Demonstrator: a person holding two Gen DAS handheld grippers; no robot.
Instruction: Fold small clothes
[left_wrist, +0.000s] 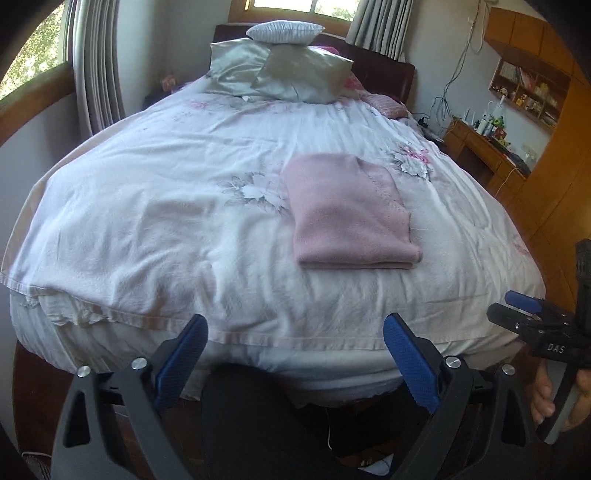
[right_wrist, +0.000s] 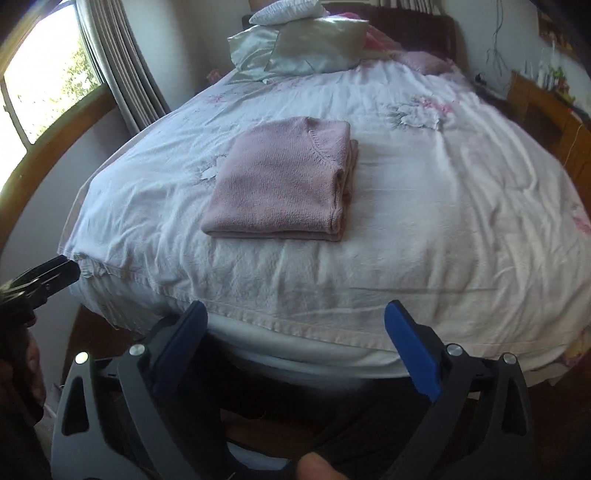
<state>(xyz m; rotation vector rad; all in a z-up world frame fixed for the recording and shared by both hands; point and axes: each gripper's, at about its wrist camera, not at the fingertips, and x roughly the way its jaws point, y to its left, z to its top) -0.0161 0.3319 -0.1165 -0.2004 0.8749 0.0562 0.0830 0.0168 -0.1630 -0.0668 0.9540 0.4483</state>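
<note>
A pink knitted sweater (left_wrist: 349, 212) (right_wrist: 282, 182) lies folded into a neat rectangle on the white floral bedspread (left_wrist: 166, 206) (right_wrist: 424, 221), a little back from the foot edge of the bed. My left gripper (left_wrist: 295, 334) hangs open off the foot of the bed, well short of the sweater, with nothing between its blue pads. My right gripper (right_wrist: 295, 321) is open too, empty, and also back from the bed edge. In the left wrist view the right gripper (left_wrist: 517, 308) shows at the far right, held by a hand (left_wrist: 545, 398).
Several pillows (left_wrist: 280, 62) (right_wrist: 299, 44) are stacked at the headboard. A window with curtains (left_wrist: 96, 66) (right_wrist: 125, 62) is on the left. A wooden desk and shelves (left_wrist: 491, 147) stand on the right. Dark floor lies below the foot of the bed.
</note>
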